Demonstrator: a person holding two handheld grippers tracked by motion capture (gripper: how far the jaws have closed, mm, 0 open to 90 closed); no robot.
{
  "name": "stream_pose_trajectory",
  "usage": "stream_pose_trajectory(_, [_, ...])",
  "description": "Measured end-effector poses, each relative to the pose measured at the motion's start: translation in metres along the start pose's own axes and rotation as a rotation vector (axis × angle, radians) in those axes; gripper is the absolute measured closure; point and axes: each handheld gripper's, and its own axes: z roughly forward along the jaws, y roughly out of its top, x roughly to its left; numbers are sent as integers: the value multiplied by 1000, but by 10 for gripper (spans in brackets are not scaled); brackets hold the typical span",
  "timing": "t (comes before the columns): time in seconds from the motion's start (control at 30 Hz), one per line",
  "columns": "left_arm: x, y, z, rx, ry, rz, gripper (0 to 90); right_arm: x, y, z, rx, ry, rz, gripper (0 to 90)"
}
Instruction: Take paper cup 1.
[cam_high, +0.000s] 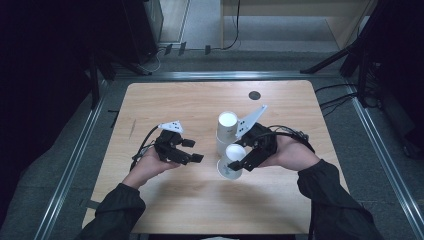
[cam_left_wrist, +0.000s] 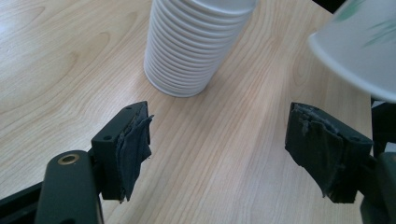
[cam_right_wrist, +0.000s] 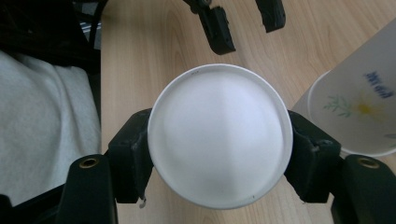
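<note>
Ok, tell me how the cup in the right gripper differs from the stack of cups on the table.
The single cup is clamped between the right gripper's jaws and tilted, its base facing that gripper's camera; the stack of cups stands upside down on the table, held by nothing. The held cup is one cup; the stack is many nested ones, their rims layered. The open left gripper touches neither. Both are white paper cups.

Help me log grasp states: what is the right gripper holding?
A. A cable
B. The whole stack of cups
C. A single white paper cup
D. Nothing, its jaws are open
C: the right gripper has its jaws pressed on both sides of a single white cup, apart from the stack of cups.
</note>
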Motion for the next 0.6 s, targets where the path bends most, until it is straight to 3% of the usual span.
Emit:
stream_pose_trajectory(0.2, [-5, 0, 2, 12, -20, 33, 207, -8, -14, 20, -34, 17, 36, 336])
stream_pose_trajectory(0.37, [-10, -2, 4, 20, -10, 67, 201, -8, -17, 33, -54, 21, 47, 336])
stream_pose_trajectory(0.6, [-13, -2, 4, 2, -48, 64, 202, -11, -23, 36, -93, 21, 67, 337])
